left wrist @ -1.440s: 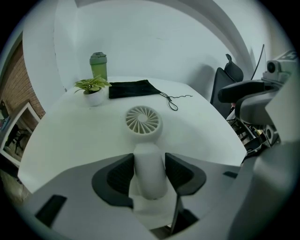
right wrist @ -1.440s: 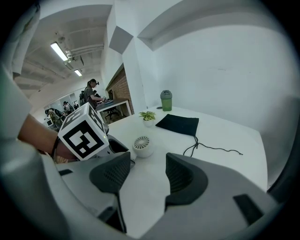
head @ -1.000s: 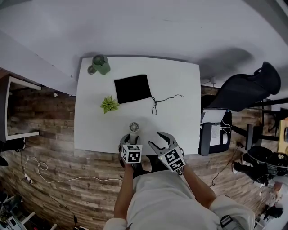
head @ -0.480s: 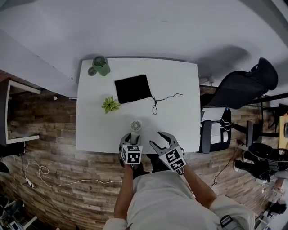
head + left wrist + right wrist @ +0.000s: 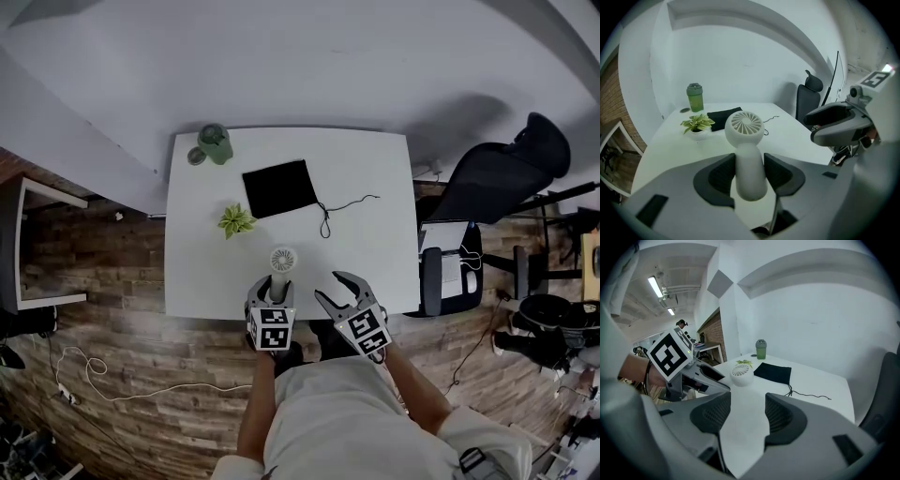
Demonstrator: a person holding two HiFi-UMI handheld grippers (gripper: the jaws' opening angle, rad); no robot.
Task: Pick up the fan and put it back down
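left tool [image 5: 750, 172]: clamped on fan [image 5: 746, 129] handle | right tool [image 5: 747, 414]: spread, empty | change: fan head slightly larger than 1 s ago in head view | judgement: lift off table [image 5: 375, 187] under way, set-down pending

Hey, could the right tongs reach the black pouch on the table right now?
Probably yes. The right tongs are open and empty, and only bare table lies between them and the black pouch. The fan, held in the left tongs, stands off to one side of that path.
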